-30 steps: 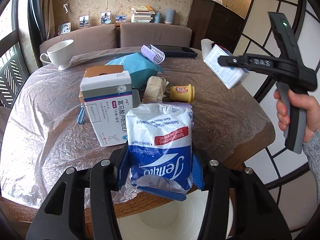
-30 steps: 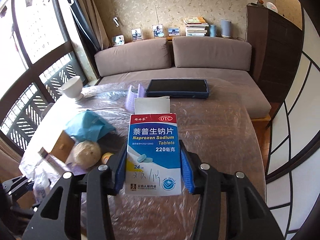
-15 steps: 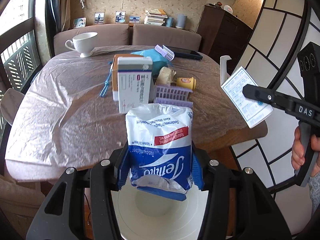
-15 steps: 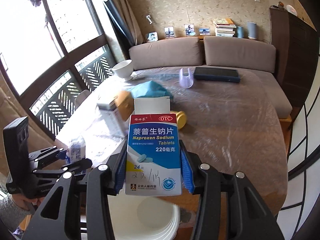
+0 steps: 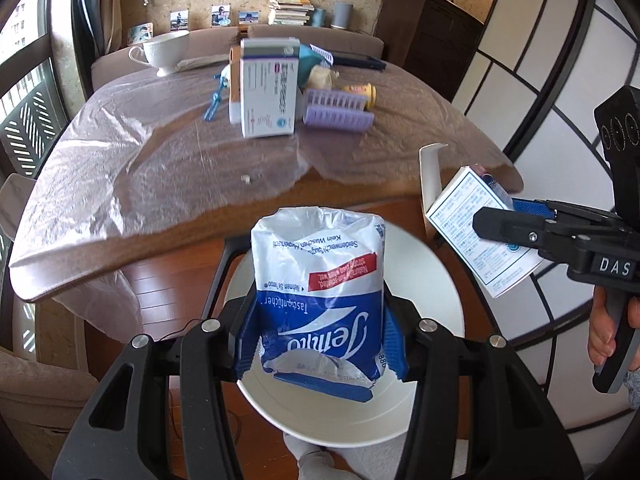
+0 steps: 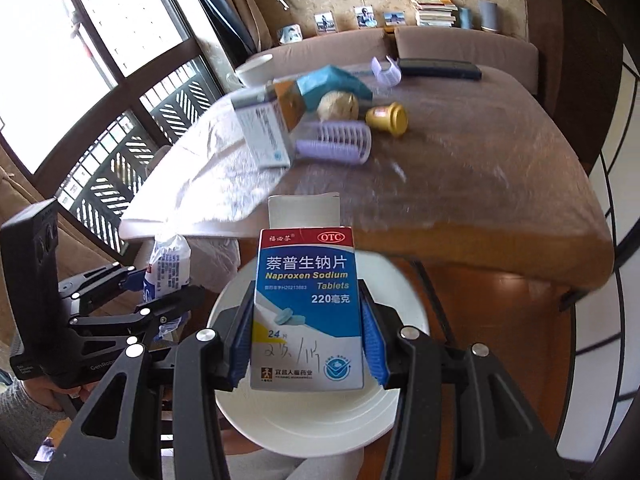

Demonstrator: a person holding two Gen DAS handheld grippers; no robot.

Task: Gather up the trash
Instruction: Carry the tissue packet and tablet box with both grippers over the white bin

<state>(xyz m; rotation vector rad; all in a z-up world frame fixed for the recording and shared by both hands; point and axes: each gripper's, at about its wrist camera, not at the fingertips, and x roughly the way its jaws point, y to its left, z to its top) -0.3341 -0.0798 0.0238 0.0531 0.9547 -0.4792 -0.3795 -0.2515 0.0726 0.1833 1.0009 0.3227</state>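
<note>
My left gripper (image 5: 320,344) is shut on a blue and white Tempo tissue pack (image 5: 320,280) and holds it above a round white bin (image 5: 432,280) below the table's near edge. My right gripper (image 6: 307,344) is shut on a blue and white Naproxen Sodium tablet box (image 6: 307,300), its top flap open, above the same bin (image 6: 304,420). The right gripper (image 5: 516,226) with the box (image 5: 472,236) shows at the right of the left wrist view. The left gripper (image 6: 156,296) with the pack (image 6: 168,268) shows at the left of the right wrist view.
On the plastic-covered wooden table (image 5: 160,168) stand a white medicine box (image 5: 268,88), a purple comb-like basket (image 5: 336,110), a yellow cap (image 5: 360,92), a crumpled ball (image 6: 338,106), a teal bag (image 6: 332,82), a white cup (image 5: 164,50) and a dark tablet (image 6: 440,68). A sofa stands behind.
Both grippers have drawn back from the table and lowered with their items, so the white bin now lies directly beneath them. The table objects look farther away.
</note>
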